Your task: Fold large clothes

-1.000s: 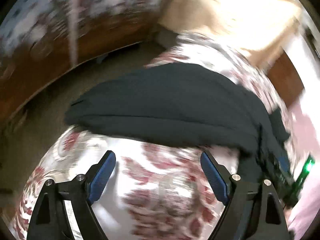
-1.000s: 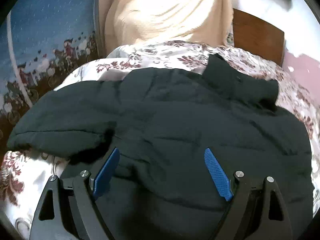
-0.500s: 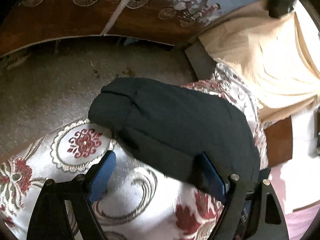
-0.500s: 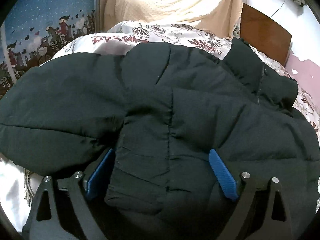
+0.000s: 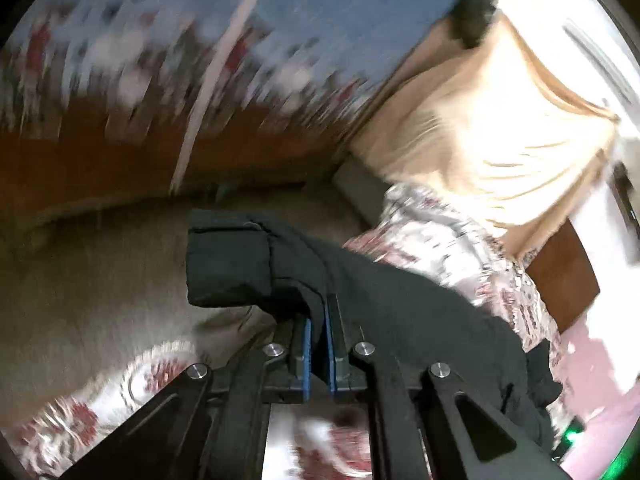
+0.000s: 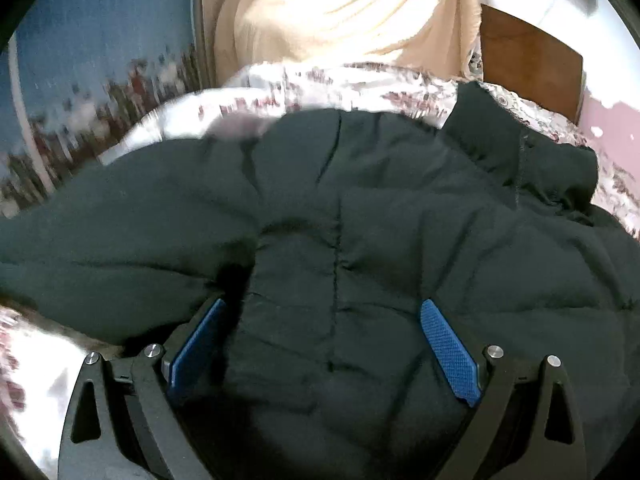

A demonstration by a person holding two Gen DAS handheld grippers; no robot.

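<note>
Nearest in the left wrist view, the left gripper [image 5: 318,334] has its blue pads [image 5: 307,354] pressed nearly together w/ a fold of the black padded jacket [image 5: 384,320] pinched between them. The sleeve end [image 5: 228,264] sticks out past the fingertips toward 11 o'clock and hangs over the grey-brown floor [image 5: 100,280], while the rest of the jacket runs off toward 4 o'clock across the floral bedspread [image 5: 448,236], white and red, which also shows at 7 o'clock under the gripper. Beyond that, at 1 o'clock, a cream curtain [image 5: 492,128] glows w/ backlight, and a blue patterned wall hanging [image 5: 280,20] fills 12 o'clock, badly smeared by blur. In the right wrist view, the right gripper [image 6: 324,344] stands wide apart, its blue pads [image 6: 448,352] at 5 and 7 o'clock w/ the quilted body of the jacket [image 6: 340,220] bulging up between them; whether either pad touches the cloth I can't tell. The collar [image 6: 520,148] stands up at 2 o'clock. Past the jacket, at 12 o'clock, a strip of bedspread [image 6: 320,84], then the curtain [image 6: 340,8], w/ a brown wooden headboard [image 6: 528,68] at 1 o'clock and the blue hanging [image 6: 100,40] at 10 o'clock.
</note>
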